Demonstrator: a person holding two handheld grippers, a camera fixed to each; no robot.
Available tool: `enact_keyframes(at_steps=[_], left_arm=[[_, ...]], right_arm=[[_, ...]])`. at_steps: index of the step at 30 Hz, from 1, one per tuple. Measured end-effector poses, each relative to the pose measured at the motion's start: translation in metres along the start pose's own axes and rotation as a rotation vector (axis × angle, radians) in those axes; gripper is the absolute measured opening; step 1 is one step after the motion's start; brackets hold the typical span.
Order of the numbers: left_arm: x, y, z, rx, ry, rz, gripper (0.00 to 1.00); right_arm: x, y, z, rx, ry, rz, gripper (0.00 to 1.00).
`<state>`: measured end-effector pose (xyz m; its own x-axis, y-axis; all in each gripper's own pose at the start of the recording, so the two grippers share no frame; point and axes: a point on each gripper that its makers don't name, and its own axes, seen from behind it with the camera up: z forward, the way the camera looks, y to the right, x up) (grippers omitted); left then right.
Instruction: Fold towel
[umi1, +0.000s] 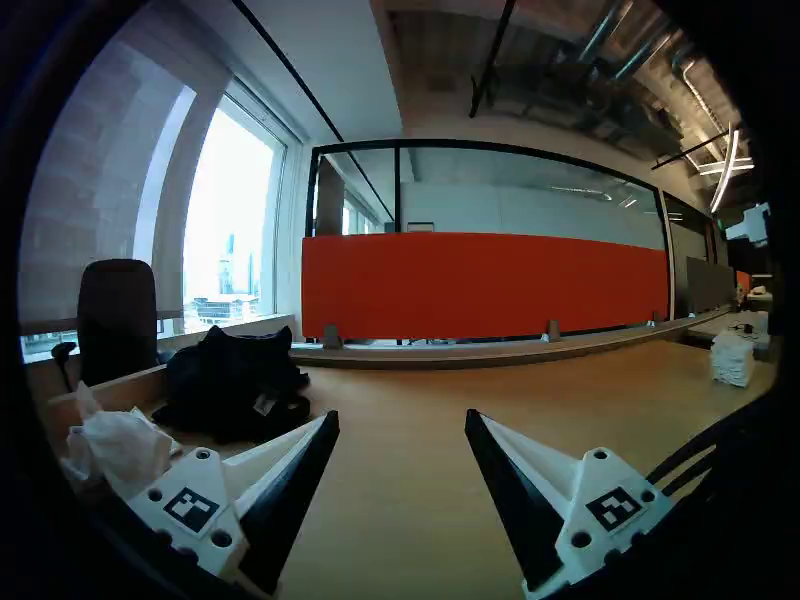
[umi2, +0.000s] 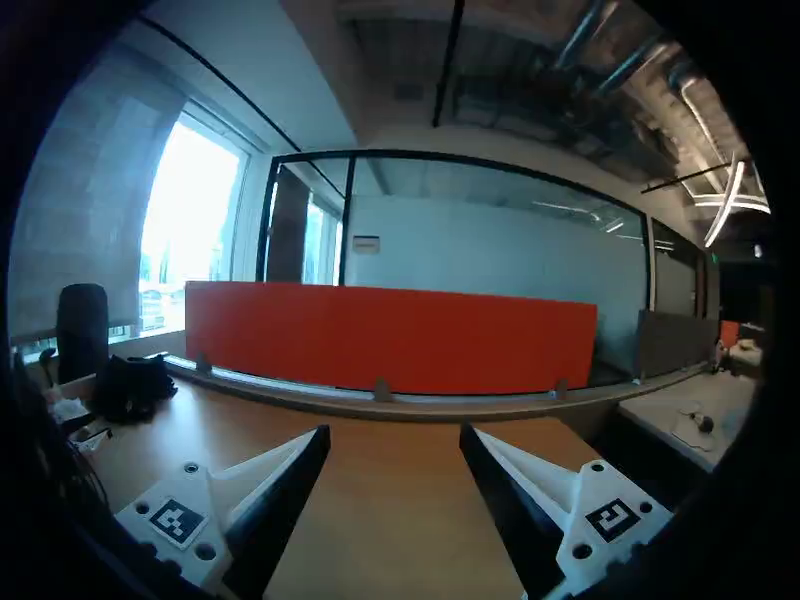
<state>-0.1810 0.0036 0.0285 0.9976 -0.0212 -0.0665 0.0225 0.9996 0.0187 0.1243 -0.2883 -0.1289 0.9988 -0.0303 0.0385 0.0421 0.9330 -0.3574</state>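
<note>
The left gripper and right gripper both hang wide open and empty over one wooden desk. In the left gripper view, one white towel stack lies on the desk far off to the right, and one black bag to the left.

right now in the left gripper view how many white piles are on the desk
2: a crumpled pile at the near left beside the black bag, and a stacked pile at far right. More may be hidden.
</note>
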Motion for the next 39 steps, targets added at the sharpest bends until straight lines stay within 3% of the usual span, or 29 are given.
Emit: enact_keyframes(at_steps=[15, 32, 39], left_arm=[[-0.001, 0.0, 0.001, 0.0, 0.0, 0.0, 0.94], [-0.001, 0.001, 0.002, 0.0, 0.0, 0.0, 0.93], [-0.001, 0.001, 0.001, 0.0, 0.001, 0.0, 0.94]], right_arm=[[-0.051, -0.001, -0.001, -0.045, 0.04, 0.048, 1.0], [-0.121, 0.018, 0.004, -0.087, 0.03, 0.065, 1.0], [-0.134, 0.024, 0.003, -0.101, 0.035, 0.073, 1.0]])
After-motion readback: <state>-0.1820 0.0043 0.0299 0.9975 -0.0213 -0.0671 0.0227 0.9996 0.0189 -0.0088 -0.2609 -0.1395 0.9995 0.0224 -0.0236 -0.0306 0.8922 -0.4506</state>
